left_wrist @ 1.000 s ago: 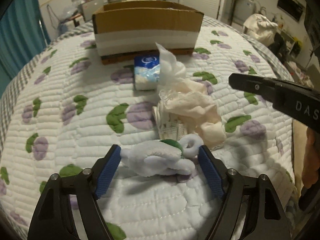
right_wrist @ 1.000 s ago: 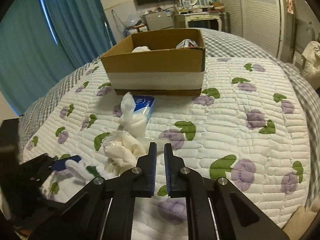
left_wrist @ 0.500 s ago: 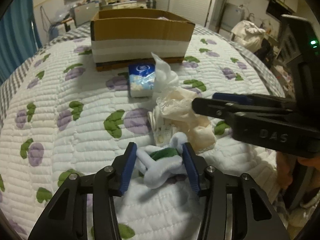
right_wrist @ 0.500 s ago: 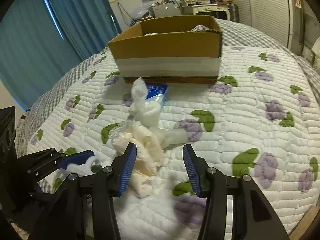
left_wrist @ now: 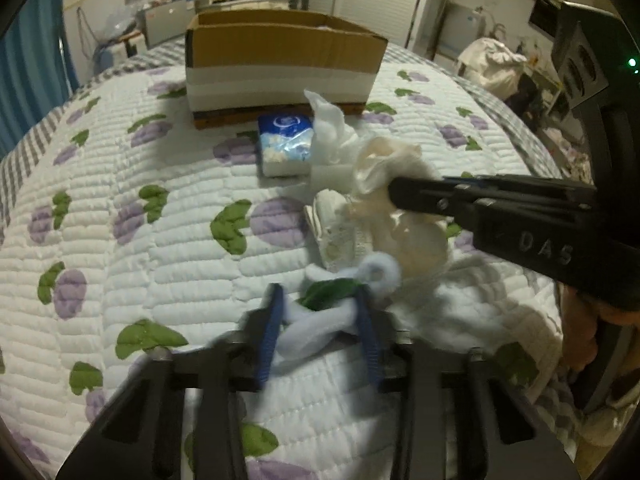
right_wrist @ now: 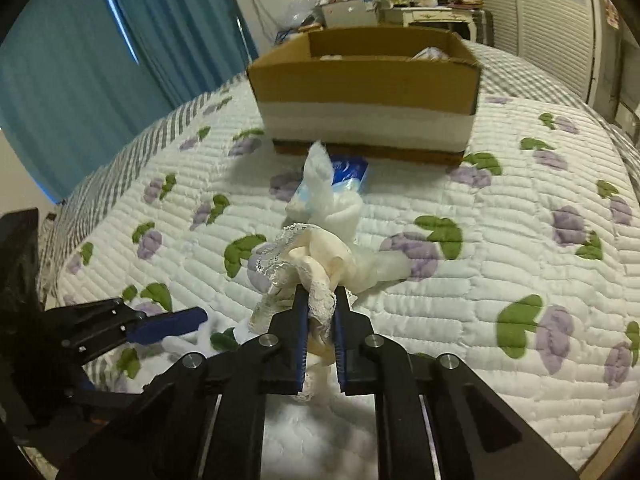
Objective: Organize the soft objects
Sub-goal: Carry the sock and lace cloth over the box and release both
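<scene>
- The left claw is clamped on a white fluffy toy with a green patch; its blue pads press the toy from both sides, low over the quilted bed cover.
- A rounded white part of the toy sticks up past the right pad and touches the cream cloth beside it.
- The right claw is clamped on a bunch of cream cloth with a lace edge; the lace hangs down between the two pads.
- In the left wrist view the right claw comes in from the right, its tip buried in the cream cloth, which is gathered up above the bed.
- Just behind the cream cloth lies a crumpled white cloth, touching it.
- A small pack of tissues with a blue wrapper lies beside the white cloth, close to the front of the box.
- A cardboard box with a white band around its lower part stands on the bed further back; pale soft things show over its rim, too little to name.
- The bed cover is white with purple flowers and green leaves.
- Teal curtains hang to the left of the bed.
</scene>
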`<action>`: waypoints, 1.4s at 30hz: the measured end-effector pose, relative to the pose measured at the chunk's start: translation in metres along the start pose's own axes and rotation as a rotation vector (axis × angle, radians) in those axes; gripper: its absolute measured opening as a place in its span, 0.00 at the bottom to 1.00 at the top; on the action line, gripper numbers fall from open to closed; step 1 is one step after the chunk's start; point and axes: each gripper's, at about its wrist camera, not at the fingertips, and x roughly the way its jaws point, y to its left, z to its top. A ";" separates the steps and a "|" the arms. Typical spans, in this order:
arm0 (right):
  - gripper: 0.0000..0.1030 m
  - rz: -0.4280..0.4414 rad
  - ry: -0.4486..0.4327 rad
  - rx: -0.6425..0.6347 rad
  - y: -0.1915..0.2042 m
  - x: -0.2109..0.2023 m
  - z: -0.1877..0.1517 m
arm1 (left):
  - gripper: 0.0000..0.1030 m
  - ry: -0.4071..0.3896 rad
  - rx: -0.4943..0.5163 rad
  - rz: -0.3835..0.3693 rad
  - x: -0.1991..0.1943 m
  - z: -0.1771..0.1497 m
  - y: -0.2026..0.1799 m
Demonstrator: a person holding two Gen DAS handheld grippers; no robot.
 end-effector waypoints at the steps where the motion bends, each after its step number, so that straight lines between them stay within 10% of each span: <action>1: 0.10 -0.002 -0.009 0.002 0.000 -0.005 0.001 | 0.17 -0.003 -0.011 -0.008 -0.004 0.000 0.001; 12: 0.10 -0.018 -0.122 -0.005 0.011 -0.062 0.008 | 0.16 -0.137 0.022 0.075 -0.067 0.012 -0.008; 24: 0.10 -0.067 -0.294 -0.068 0.008 -0.122 0.083 | 0.16 -0.312 0.073 0.128 -0.108 0.104 -0.006; 42: 0.10 -0.103 -0.267 -0.020 -0.062 0.010 0.219 | 0.30 -0.310 0.100 0.198 0.035 0.239 0.049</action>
